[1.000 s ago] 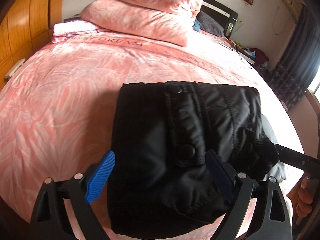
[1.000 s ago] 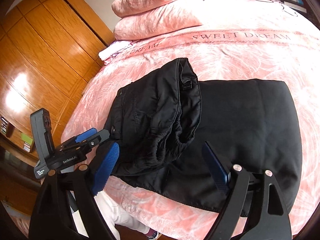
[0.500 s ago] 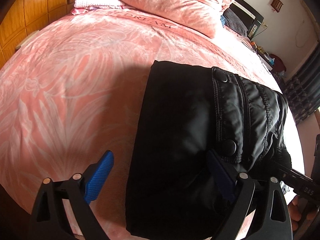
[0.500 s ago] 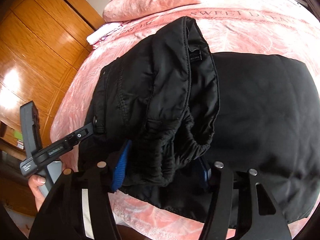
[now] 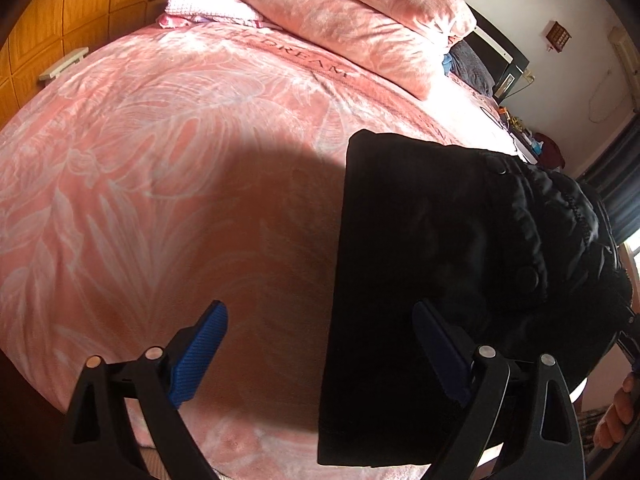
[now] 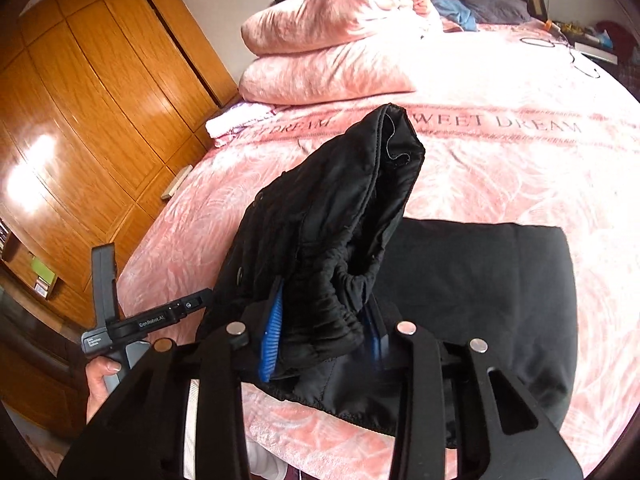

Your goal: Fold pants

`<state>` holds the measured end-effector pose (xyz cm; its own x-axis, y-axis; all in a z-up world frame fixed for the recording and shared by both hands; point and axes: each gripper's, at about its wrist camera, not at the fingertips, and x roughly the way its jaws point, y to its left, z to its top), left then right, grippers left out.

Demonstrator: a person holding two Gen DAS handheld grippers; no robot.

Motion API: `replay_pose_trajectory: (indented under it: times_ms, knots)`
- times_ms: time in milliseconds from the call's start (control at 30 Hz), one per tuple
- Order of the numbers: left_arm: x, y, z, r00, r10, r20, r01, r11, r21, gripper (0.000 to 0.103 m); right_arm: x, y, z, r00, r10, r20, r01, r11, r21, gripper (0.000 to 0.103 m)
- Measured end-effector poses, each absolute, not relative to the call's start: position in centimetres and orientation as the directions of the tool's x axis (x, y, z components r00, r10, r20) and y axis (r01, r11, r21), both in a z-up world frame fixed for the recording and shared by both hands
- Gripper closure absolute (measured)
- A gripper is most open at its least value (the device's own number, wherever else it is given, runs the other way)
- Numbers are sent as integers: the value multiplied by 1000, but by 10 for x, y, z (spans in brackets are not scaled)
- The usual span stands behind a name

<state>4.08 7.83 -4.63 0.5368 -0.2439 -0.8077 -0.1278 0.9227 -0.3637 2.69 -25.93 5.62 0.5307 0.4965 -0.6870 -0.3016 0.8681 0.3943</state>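
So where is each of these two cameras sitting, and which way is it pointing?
Left wrist: rides the left gripper, looking along its open blue fingers across the pink bed; the black pants lie right of centre.
Right wrist: rides the right gripper, its fingers shut on the pants' raised waistband, facing the pillows; the person's left hand shows.
Shared: pants, bed, pillows, wooden wardrobe.

Your right gripper point(image 6: 320, 332), spread wide a second ago, now clamps the gathered elastic waistband of the black padded pants point(image 6: 332, 240) and lifts it, while your left gripper point(image 5: 320, 356) shifts leftward off them.
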Motion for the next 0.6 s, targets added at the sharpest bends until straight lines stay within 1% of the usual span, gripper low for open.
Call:
replay_pose_trajectory:
  times_ms: [167, 300, 400, 600]
  knots:
    - [43, 54, -38, 535, -290, -794, -69, 921, -383, 8, 17, -304, 75, 582, 460, -671, -254, 886, 387, 69]
    - [47, 28, -35, 523, -292, -801, -17, 936, -353, 8, 13, -338, 72, 590, 405, -699, -194, 911, 364, 69]
    - [50, 9, -34, 509, -307, -804, 26, 939, -343, 8, 14, -358, 54, 570, 367, -735, -144, 926, 350, 69]
    - [55, -27, -31, 494, -309, -812, 98, 948, -302, 8, 24, -380, -5, 490, 341, -802, -37, 927, 372, 69]
